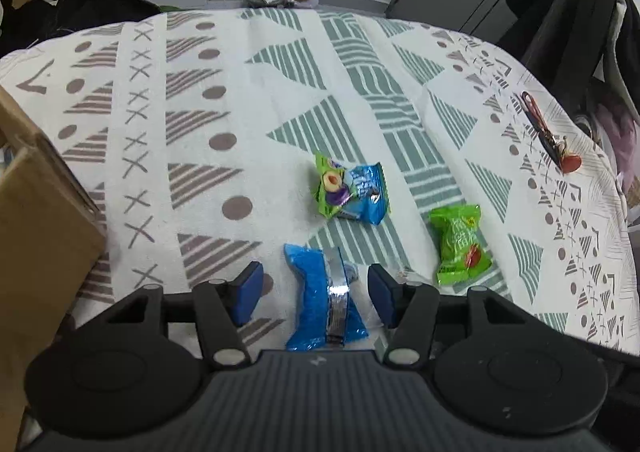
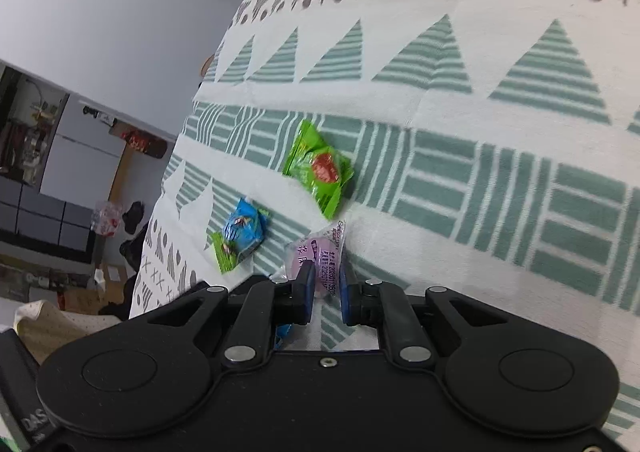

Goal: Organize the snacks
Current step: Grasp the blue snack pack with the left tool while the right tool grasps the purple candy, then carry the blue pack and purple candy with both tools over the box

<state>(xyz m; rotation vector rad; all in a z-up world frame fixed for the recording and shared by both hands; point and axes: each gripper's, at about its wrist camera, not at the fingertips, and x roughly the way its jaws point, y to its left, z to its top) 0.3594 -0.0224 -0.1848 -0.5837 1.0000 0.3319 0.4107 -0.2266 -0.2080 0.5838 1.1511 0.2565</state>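
The left gripper point(image 1: 316, 284) stands wide open, its blue pads either side of a blue snack packet point(image 1: 326, 300) lying flat near the near edge of the patterned tablecloth point(image 1: 192, 100); nothing is held yet. The right gripper point(image 2: 325, 290) is closed on a pink snack packet point(image 2: 318, 258), lifted clear of the cloth. Further in lie a green-and-blue packet point(image 1: 350, 190) and a green packet point(image 1: 460, 244), apart from each other. A cardboard box point(image 1: 36, 228) stands at the left edge. Advice: lower the left pads squarely over the blue packet's pinched middle before closing, since the film looks slippery. The pink packet carries printed digits, too blurred to read; no brand is legible.
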